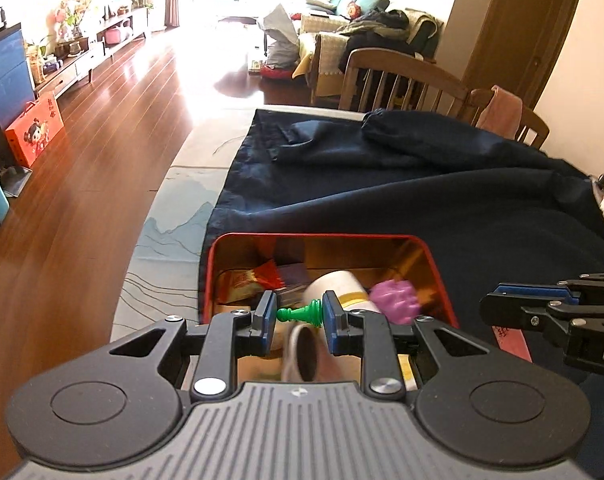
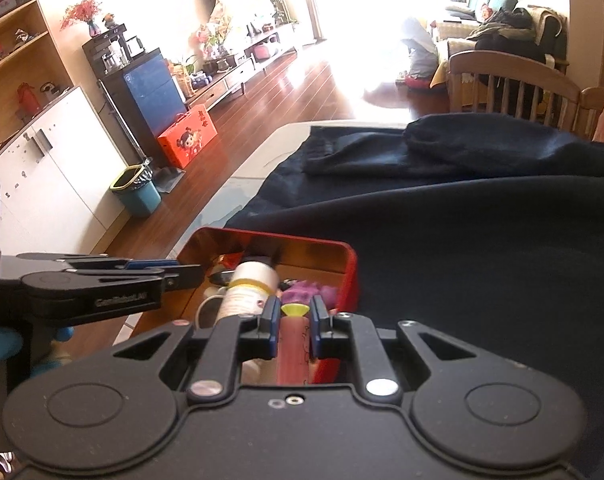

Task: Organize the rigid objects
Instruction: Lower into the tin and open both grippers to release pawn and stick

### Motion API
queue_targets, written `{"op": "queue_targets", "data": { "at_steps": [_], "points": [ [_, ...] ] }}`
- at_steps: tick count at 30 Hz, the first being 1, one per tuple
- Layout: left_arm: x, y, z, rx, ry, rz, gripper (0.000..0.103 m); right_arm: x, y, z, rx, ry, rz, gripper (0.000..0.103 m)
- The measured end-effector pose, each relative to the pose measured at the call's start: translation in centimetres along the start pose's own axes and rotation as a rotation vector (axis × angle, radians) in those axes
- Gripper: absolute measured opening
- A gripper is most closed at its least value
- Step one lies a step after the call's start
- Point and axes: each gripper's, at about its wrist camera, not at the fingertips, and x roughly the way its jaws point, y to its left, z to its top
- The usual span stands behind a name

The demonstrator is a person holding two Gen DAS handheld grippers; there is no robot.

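Nearest my left camera, the left tongs (image 1: 298, 315) pinch a green chess pawn (image 1: 299, 314) crosswise between the blue pads, right over the open red tin (image 1: 434, 256). In the right camera, the right tongs (image 2: 294, 326) are pressed onto a pink tube-like toy with a yellow tip (image 2: 293, 334), held lengthwise above the tin's near corner (image 2: 352, 276).

The tin sits on the dark blue cloth (image 1: 422, 200) that covers most of the desk (image 1: 173, 248). It already holds a white mug (image 1: 302, 354), a white bottle with a yellow band (image 1: 344, 292), a purple knobbly ball (image 1: 394, 298) and some red and dark packets toward the back.

I judge the sorting to be well along: several pieces are inside and both remaining ones I can see are in hand, poised above the opening. What is left is to let each go into the tin. I see no other loose pieces on the cloth, though the views hide the near side.
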Motion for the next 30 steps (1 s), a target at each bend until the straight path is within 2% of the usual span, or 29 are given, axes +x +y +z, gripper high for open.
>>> {"op": "queue_targets", "data": {
  "at_steps": [8,21,25,30],
  "points": [
    [1.8,0.8,-0.8,0.028,0.023,0.010,0.024,2.1,1.1,-1.4,0.002,0.049,-0.013,0.014],
    [2.9,0.6,-1.2,0.054,0.026,0.021,0.024,3.3,1.5,-2.5,0.000,0.088,-0.043,0.015],
    [2.8,0.4,-1.3,0.056,0.023,0.037,0.024,3.4,1.6,-2.9,-0.002,0.097,-0.048,0.022],
    [2.6,0.1,-1.5,0.059,0.023,0.051,0.024,3.1,1.7,-3.0,-0.011,0.096,-0.050,0.025]
  ]
}}
